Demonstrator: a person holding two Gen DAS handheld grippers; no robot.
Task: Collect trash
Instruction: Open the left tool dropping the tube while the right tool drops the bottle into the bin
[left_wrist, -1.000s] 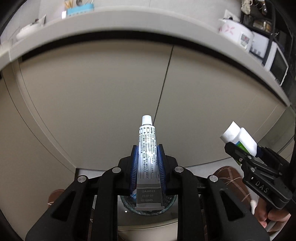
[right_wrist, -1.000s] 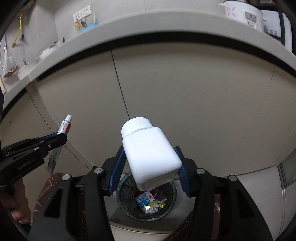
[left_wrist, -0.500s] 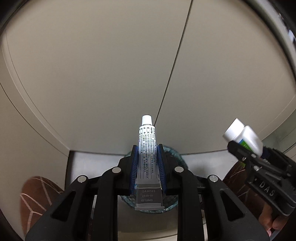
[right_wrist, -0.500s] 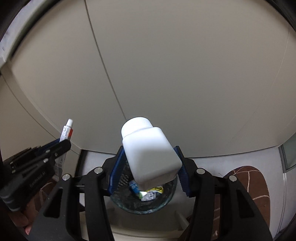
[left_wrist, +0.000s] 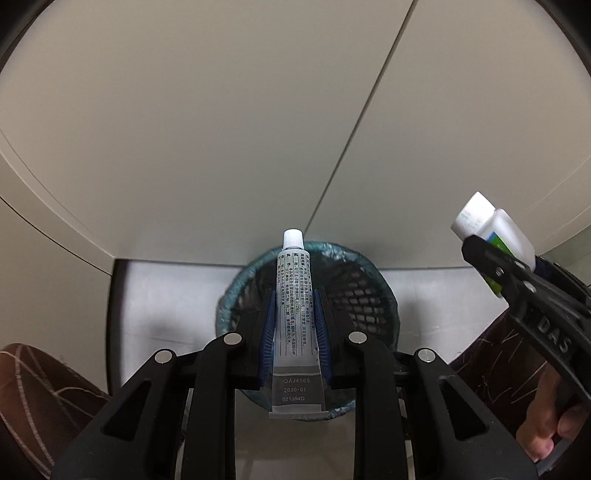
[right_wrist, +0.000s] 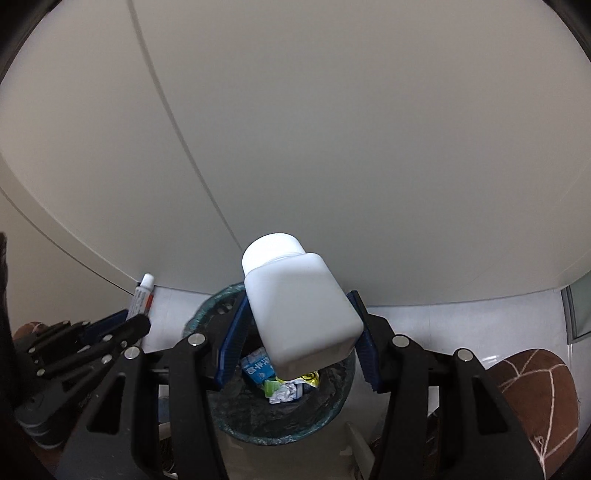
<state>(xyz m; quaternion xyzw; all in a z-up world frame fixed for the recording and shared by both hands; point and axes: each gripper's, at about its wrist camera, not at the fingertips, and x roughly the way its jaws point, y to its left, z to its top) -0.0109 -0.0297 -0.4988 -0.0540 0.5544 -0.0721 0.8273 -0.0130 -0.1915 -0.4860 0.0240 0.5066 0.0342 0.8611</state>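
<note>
Clearly, on the tube (left_wrist: 294, 325) we read "OAJ4565", "2030-01" and "021384D" across its crimped end; our left gripper (left_wrist: 294, 295) is clenched on it, cap pointing to twelve o'clock; at three o'clock our right gripper (left_wrist: 517, 280) shows "DAS" on its arm; in the right wrist view that gripper (right_wrist: 301, 314) clamps the white bottle (right_wrist: 301, 310), cap up; both items hang above the mesh bin (right_wrist: 207, 413), which holds crumpled wrappers (right_wrist: 284, 380); compared with a second ago, the countertop has left view and the bin fills more of both views.
</note>
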